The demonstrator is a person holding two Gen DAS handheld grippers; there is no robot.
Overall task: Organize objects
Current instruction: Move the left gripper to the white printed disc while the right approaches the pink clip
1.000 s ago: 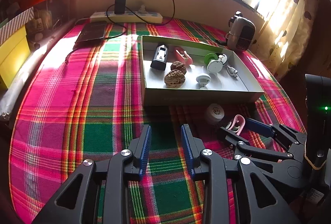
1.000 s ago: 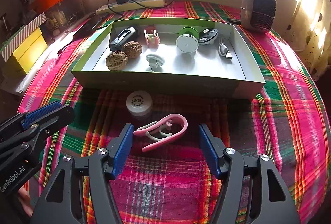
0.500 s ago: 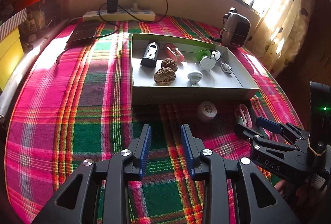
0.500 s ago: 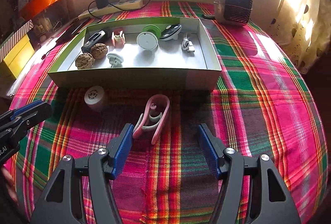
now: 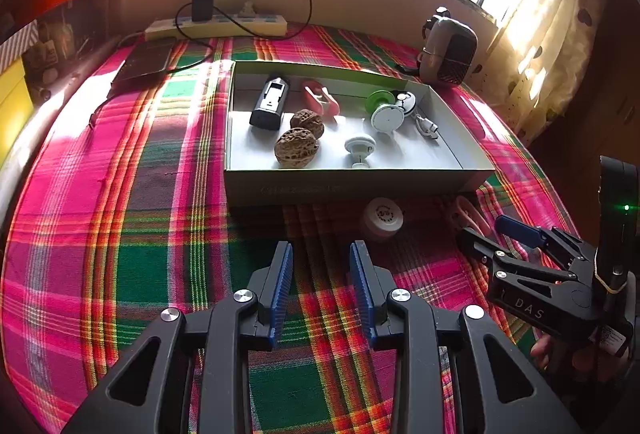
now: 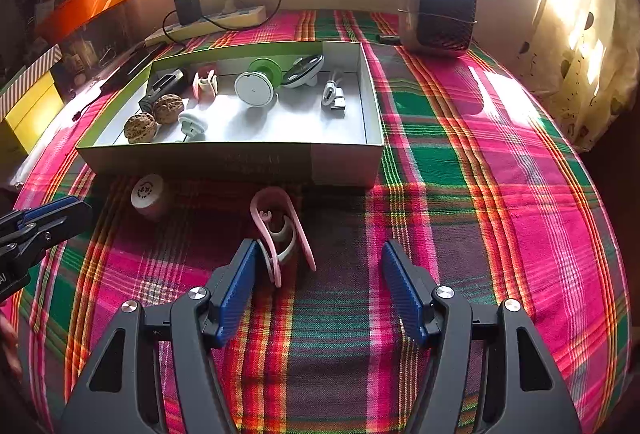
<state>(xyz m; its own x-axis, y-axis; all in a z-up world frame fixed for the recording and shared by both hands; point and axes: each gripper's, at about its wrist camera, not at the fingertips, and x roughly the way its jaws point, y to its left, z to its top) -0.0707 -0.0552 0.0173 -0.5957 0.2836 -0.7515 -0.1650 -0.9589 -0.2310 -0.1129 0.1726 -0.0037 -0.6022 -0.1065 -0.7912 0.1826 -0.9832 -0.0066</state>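
A pink and white clip point(image 6: 280, 230) lies on the plaid cloth just in front of the open box point(image 6: 240, 157). My right gripper point(image 6: 320, 250) stands wide open around the clip's near end, which lies close to the left finger point(image 6: 236, 286). A white round cap point(image 6: 147, 191) sits on the cloth further left. In the left wrist view my left gripper point(image 5: 321, 250) hovers over bare cloth, its jaws a narrow gap apart with nothing between them. The cap point(image 5: 382, 213) is just ahead of it. The right gripper point(image 5: 494, 230) and the clip point(image 5: 466, 207) are to its right.
The box point(image 5: 340, 185) holds two walnuts point(image 5: 296, 151), a black device point(image 5: 270, 105), a pink clip, round discs and a white cable. A small heater point(image 6: 438, 9) stands behind it on the right. A power strip point(image 5: 216, 25) and a dark tablet point(image 5: 144, 59) lie at the back left.
My right gripper has slid to the right along the front of the box, so the pink clip now sits by its left finger. The left gripper has stayed nearly still.
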